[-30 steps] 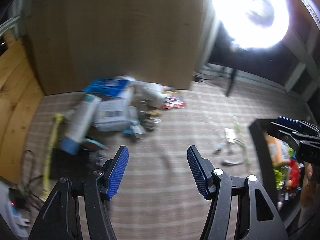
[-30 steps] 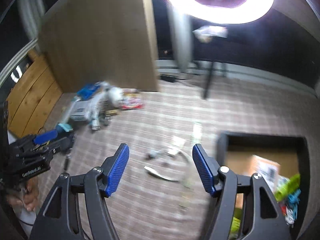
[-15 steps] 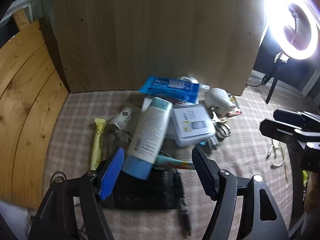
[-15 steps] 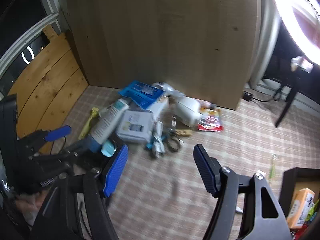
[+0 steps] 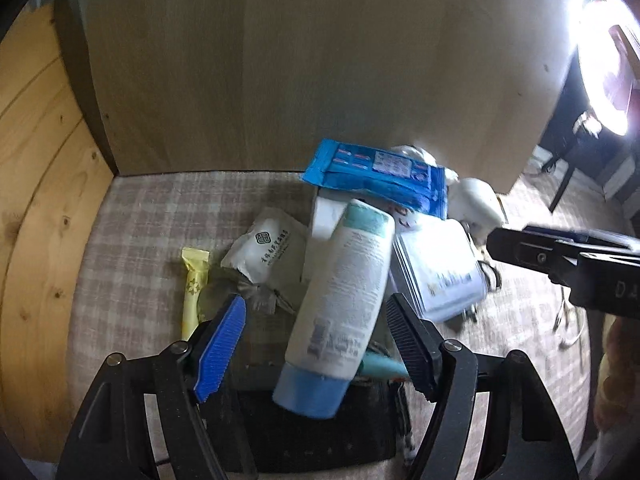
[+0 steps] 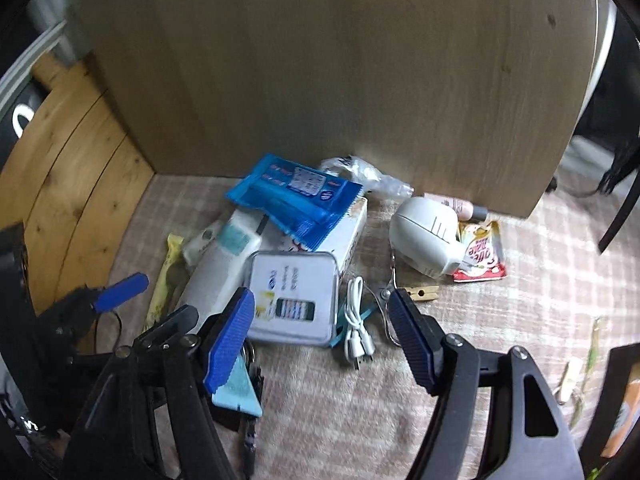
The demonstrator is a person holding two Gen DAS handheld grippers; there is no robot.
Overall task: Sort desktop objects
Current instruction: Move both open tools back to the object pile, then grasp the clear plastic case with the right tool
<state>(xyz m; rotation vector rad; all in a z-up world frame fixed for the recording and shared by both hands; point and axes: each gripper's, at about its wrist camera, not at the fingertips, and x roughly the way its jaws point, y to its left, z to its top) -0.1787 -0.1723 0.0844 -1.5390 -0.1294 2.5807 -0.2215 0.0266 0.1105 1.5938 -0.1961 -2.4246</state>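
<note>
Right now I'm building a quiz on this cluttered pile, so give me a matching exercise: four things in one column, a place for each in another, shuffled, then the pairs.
Things:
1. blue foil wipes packet
2. white squeeze tube with a light blue cap
3. coiled white USB cable
4. red and yellow sauce sachet

Places:
A. right of the silver tin
B. between the left gripper's open jaws
C. on top of the white box
D. beside the white rounded plastic device, at its right

Pairs: 1-C, 2-B, 3-A, 4-D

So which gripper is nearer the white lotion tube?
Left. The left gripper frames the white lotion tube between its open fingers; the right gripper sits further right, over the tin.
</note>
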